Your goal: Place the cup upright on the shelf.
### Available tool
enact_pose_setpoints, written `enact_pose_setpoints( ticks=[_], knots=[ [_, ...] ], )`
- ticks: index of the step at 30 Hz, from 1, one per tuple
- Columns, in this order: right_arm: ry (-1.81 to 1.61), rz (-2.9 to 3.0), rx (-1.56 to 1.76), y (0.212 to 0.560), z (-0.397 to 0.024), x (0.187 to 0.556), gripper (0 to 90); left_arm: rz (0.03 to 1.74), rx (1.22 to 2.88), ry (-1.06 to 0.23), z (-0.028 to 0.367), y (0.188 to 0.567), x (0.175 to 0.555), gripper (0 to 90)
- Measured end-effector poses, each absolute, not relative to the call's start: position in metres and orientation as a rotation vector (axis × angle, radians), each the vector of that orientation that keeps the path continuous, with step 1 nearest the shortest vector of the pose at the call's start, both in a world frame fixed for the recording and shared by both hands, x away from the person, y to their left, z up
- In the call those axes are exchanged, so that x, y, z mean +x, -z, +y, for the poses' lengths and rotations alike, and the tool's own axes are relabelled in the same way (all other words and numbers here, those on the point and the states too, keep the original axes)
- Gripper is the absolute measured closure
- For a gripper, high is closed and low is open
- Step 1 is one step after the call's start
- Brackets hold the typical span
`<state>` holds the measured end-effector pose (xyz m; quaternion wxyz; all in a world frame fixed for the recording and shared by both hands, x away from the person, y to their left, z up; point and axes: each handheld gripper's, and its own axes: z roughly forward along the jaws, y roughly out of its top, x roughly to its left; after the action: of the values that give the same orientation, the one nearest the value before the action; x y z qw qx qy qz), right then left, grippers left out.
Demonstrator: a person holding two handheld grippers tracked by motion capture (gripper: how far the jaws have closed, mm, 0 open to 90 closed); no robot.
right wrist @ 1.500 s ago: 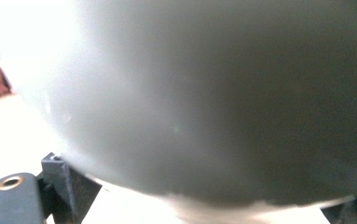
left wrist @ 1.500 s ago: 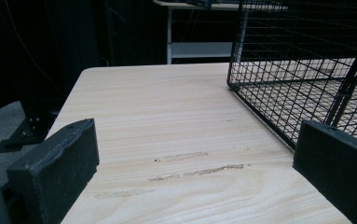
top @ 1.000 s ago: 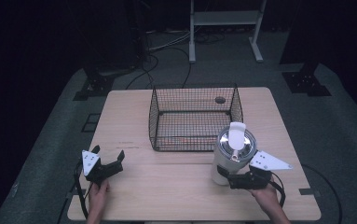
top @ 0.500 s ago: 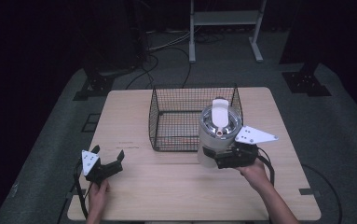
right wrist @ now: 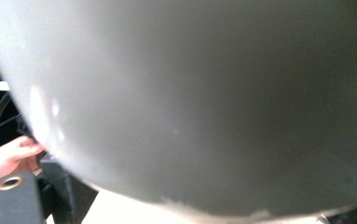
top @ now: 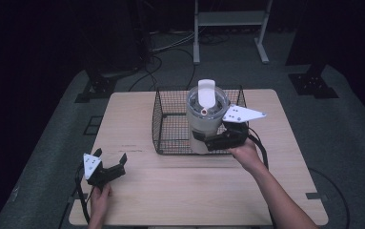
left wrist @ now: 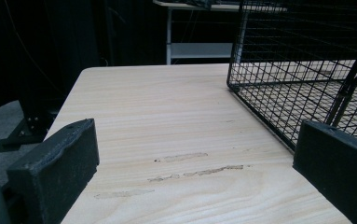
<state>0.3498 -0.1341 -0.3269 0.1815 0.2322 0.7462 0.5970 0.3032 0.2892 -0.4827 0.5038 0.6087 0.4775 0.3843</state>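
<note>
Holding a white jug [top: 204, 125] by its lower side, the right gripper [top: 218, 141] is clamped on it, jaws reaching in from the jug's right. Jug sits upright, long axis vertical, lifted over the front edge of the wire basket [top: 170, 125], its base about level with the basket's front wall. Can't tell if the base touches the mesh.

Jug: smooth matte cylinder, pale grey-white, round lid with a raised white tab [top: 207, 93] pointing toward the far side of the surface [top: 137, 109], plus a small reddish ring on the lid. In the right gripper view the jug wall [right wrist: 204, 93] is a blurred curved grey sheet pressed right up against the camera.

Basket: black wire grid, rectangular, open top, standing on the surface. Surface: light wood grain with a few faint scuff streaks [left wrist: 185, 165].

Left gripper [top: 109, 168] rests low near the front left corner of the surface, well apart from basket and jug, jaws spread wide with nothing between them. Left gripper view confirms: blocky black textured jaws far apart, basket corner [left wrist: 234, 84] ahead to the right.
</note>
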Motion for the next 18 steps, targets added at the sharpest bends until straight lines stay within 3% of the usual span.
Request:
enact_pose_setpoints(
  ticks=[18],
  knots=[
    [-1.589, 2.137, 0.636, 0.313, -0.101, 0.396, 9.5, 1.144, 1.475, -0.935, 0.288, 0.483, 0.303, 0.0]
  ],
)
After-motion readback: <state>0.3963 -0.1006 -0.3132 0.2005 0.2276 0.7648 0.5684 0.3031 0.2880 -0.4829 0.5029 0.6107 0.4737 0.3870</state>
